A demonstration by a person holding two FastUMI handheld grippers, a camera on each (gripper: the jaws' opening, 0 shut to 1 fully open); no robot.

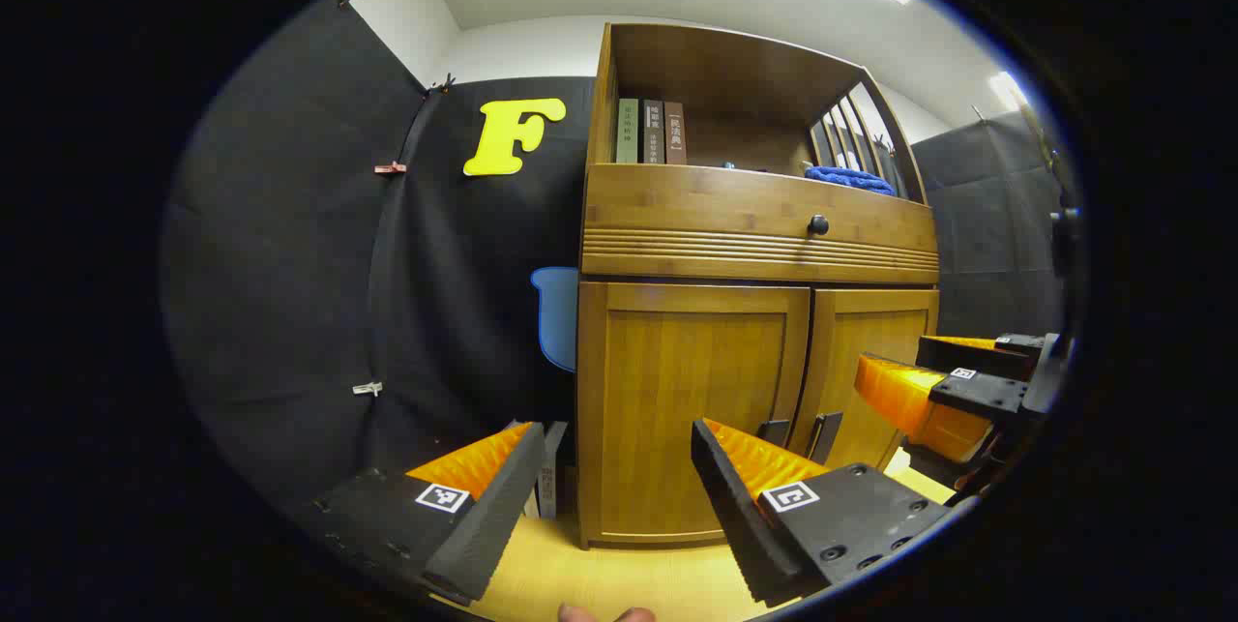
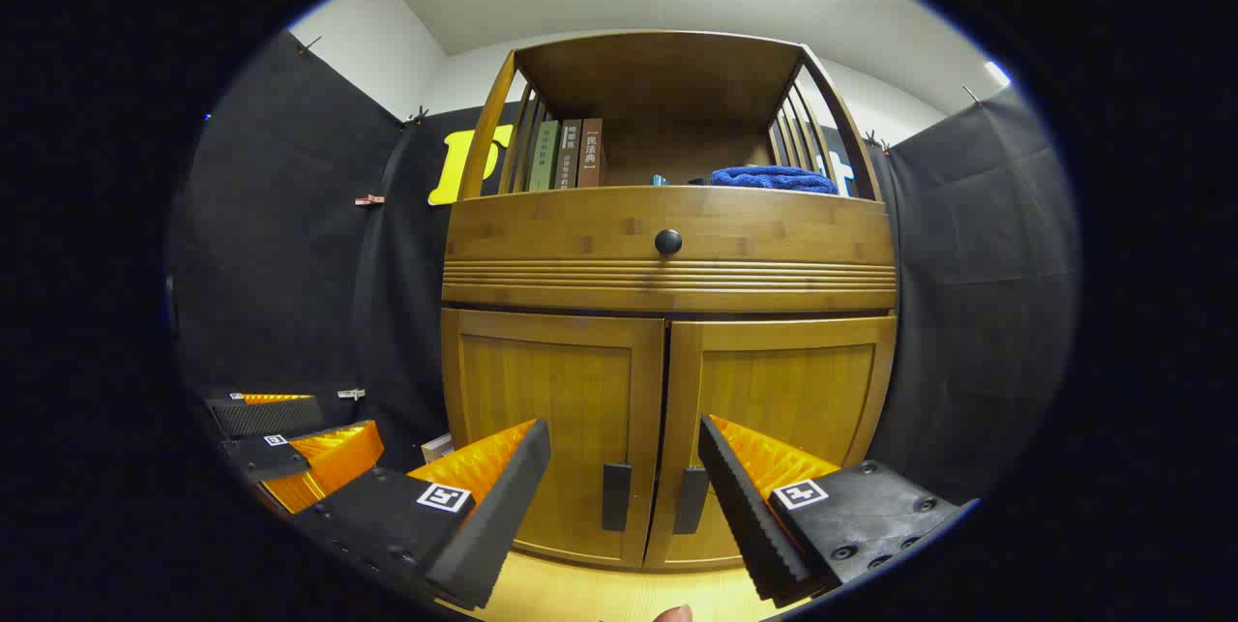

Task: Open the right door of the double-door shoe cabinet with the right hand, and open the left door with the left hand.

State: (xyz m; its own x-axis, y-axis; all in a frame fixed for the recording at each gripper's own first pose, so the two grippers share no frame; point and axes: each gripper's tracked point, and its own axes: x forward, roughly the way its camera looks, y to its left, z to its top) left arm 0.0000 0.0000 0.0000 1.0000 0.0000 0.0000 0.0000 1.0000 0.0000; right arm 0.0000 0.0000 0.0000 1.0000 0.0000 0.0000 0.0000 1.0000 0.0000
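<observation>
Both grippers spread, facing shut bamboo double-door shoe cabinet (image 2: 667,312)
Right gripper (image 2: 624,467) frames dark centre handles (image 2: 616,496); left gripper (image 1: 619,472), lower frame, squares to left door (image 1: 692,399), neither touching yet

The shoe cabinet (image 2: 667,312) is of smooth, lightly glossy bamboo-like wood with dark matt handles (image 2: 616,496), and a fluffy blue cloth (image 2: 774,179) lies on its shelf.

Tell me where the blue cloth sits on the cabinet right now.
In the right gripper view, the blue cloth lies on the open top shelf toward its right side, above the drawer knob and apart from the books standing at the shelf's left.
</observation>
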